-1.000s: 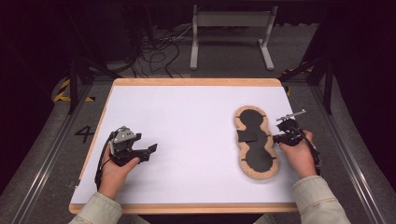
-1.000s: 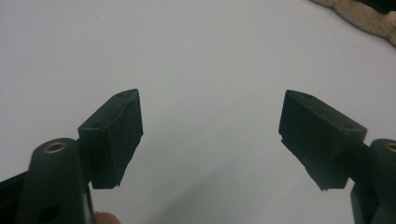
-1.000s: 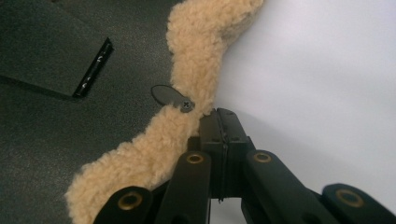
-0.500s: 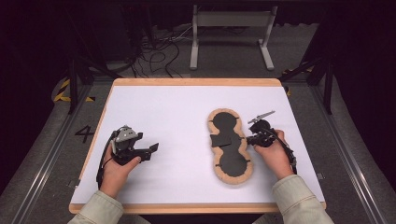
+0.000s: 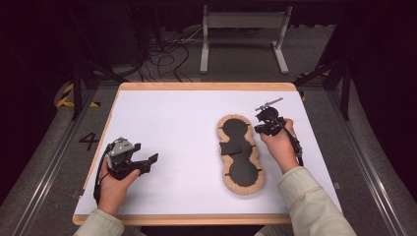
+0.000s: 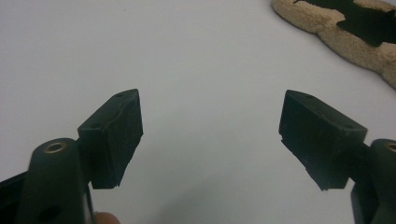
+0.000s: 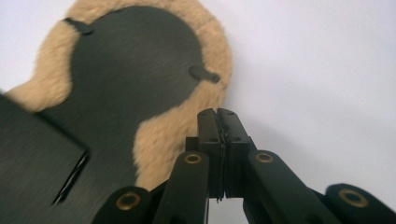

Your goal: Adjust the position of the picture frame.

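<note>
A peanut-shaped tan fleece pad [image 5: 240, 153] with black panels lies flat on the white board, right of centre. My right gripper [image 5: 258, 129] is shut beside its upper right edge, held by a hand. In the right gripper view the two pads [image 7: 218, 114] press together with nothing visible between them, their tips at the fleece rim of the pad [image 7: 121, 70]. My left gripper [image 5: 149, 164] rests open at the left front of the board. In the left gripper view its jaws [image 6: 210, 135] stand wide over bare white surface, the fleece pad [image 6: 327, 23] far off.
The white board has a wooden rim [image 5: 196, 86]. Behind it stand a metal frame [image 5: 241, 44] and floor cables [image 5: 167, 54]. Rails run along both sides of the table, and a "4" [image 5: 88, 140] is marked at the left.
The fleece pad slid left across the board together with my right gripper, which then drew slightly up and away. My left gripper has stayed put.
</note>
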The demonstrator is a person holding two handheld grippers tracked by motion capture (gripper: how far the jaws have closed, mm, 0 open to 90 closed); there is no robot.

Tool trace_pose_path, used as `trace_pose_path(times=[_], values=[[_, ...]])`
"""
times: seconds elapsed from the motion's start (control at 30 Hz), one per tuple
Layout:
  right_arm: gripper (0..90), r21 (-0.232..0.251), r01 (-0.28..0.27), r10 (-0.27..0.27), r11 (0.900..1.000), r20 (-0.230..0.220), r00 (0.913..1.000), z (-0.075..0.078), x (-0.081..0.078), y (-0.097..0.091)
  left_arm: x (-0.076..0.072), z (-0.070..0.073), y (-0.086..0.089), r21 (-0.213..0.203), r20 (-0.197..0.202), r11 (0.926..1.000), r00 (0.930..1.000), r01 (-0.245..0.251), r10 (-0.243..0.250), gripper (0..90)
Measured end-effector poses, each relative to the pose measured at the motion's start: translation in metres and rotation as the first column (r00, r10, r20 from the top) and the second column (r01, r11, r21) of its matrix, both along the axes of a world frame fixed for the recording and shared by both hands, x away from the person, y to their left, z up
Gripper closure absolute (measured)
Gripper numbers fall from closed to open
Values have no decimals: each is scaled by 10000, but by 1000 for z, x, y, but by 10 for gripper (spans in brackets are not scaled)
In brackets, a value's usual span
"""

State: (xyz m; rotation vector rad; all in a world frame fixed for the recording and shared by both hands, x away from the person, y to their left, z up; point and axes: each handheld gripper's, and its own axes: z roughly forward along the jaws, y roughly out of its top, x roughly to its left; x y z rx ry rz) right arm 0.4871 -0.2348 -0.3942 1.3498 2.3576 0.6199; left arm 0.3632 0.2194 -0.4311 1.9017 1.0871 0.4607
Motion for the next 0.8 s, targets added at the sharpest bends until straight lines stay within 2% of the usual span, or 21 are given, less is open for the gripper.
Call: trace_pose_path(times=[0.1, 0.17, 0.27, 0.33, 0.4, 0.5, 0.53, 0.6, 0.63, 0.73, 0.8], values=[[892, -147, 69, -71, 9999, -143, 9999, -3, 11, 3, -5, -2, 7, 64, 29, 9998, 9998, -202, 201, 225], [888, 91, 274, -271, 9996, -301, 9992, -7, 20, 1, -7, -3, 12, 19, -17, 9996, 9996, -296, 296, 225], [847, -153, 597, -599, 9981, -127, 9981, -13, 28, -2, -9, -5, 16, -48, -109, 9992, 9991, -406, 406, 225], [854, -265, 745, -749, 9969, -156, 9971, -16, 31, -4, -11, -6, 18, -25, -124, 9990, 9989, -448, 448, 225], [890, 18, 744, -742, 9972, -422, 9963, -21, 34, -4, -13, -7, 20, 33, -126, 9987, 9987, -499, 499, 223], [900, 61, 628, -623, 9980, -586, 9963, -24, 37, -1, -15, -7, 22, 72, -144, 9985, 9984, -547, 548, 219], [900, -16, 486, -486, 9988, -548, 9973, -26, 38, 2, -17, -8, 23, 63, -135, 9980, 9979, -635, 635, 219], [900, -771, 286, -309, 9966, -281, 9991, -27, 38, 11, -20, -10, 26, 82, -189, 9974, 9973, -709, 711, 219], [900, -648, 159, -176, 9978, -251, 9995, -27, 38, 13, -21, -10, 27, 84, -203, 9971, 9969, -762, 763, 219], [900, 267, -177, 185, 9995, -301, 9994, -28, 40, 21, -22, -11, 30, 102, -235, 9963, 9960, -855, 857, 219], [900, 279, -426, 432, 9987, -235, 9988, -27, 39, 31, -23, -11, 31, 101, -212, 9959, 9957, -897, 899, 219]])
